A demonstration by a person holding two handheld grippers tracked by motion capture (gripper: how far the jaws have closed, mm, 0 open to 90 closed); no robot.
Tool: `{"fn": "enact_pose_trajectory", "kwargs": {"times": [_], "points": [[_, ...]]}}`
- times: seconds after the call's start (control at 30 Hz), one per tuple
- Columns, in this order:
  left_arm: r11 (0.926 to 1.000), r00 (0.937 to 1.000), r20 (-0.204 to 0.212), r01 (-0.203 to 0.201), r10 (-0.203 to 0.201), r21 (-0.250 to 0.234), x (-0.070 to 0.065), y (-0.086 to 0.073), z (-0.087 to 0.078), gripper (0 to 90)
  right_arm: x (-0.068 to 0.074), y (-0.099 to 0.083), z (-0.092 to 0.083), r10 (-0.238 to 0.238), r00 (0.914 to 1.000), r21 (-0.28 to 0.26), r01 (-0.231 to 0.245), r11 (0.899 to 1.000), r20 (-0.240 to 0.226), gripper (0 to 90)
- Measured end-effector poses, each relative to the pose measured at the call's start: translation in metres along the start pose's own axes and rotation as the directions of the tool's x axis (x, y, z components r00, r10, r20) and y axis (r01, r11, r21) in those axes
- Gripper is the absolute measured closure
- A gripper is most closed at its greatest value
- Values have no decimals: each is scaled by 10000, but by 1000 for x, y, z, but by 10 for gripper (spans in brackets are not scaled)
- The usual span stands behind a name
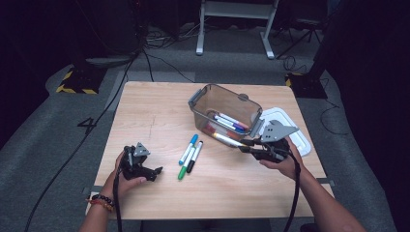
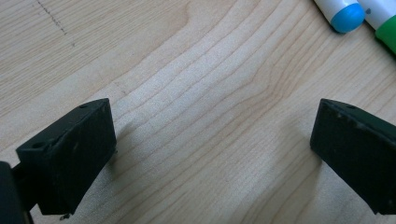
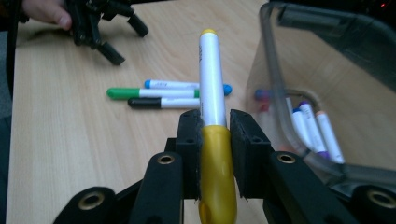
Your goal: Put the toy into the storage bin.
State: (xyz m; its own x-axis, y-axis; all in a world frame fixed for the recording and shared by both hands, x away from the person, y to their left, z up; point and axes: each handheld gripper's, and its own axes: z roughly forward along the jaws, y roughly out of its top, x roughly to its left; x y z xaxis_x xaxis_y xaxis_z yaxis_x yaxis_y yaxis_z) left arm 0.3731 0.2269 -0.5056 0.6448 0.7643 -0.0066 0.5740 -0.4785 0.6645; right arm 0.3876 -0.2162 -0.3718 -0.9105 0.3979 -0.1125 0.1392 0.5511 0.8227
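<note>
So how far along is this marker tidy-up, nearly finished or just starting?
Partway. Several markers already lie in the clear bin. In hand: the right gripper is clamped on a yellow-capped marker beside the bin. Left: the blue marker, green marker and black marker on the table. The left gripper is open, empty.

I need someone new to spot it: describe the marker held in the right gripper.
On the light wooden table, beside the clear plastic bin, the right gripper clamps a white marker with a yellow cap. Unlike the blue-, green- and black-capped markers lying loose, it is lifted.
</note>
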Motion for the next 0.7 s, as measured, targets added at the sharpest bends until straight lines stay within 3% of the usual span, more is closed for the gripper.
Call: {"fn": "enact_pose_trajectory", "kwargs": {"times": [0.17,0.37,0.7], "points": [[10000,10000,-10,17,-17,0,0,0,0,5,-17,18,-8,-5,9992,-167,11,9999,409,747],[10000,10000,-12,21,-21,-4,0,0,0,5,-42,38,-7,-5,9960,-6,6,10000,895,747],[10000,10000,40,80,-80,1,0,0,0,4,-81,50,18,529,9910,465,-590,9972,1227,747]]}}
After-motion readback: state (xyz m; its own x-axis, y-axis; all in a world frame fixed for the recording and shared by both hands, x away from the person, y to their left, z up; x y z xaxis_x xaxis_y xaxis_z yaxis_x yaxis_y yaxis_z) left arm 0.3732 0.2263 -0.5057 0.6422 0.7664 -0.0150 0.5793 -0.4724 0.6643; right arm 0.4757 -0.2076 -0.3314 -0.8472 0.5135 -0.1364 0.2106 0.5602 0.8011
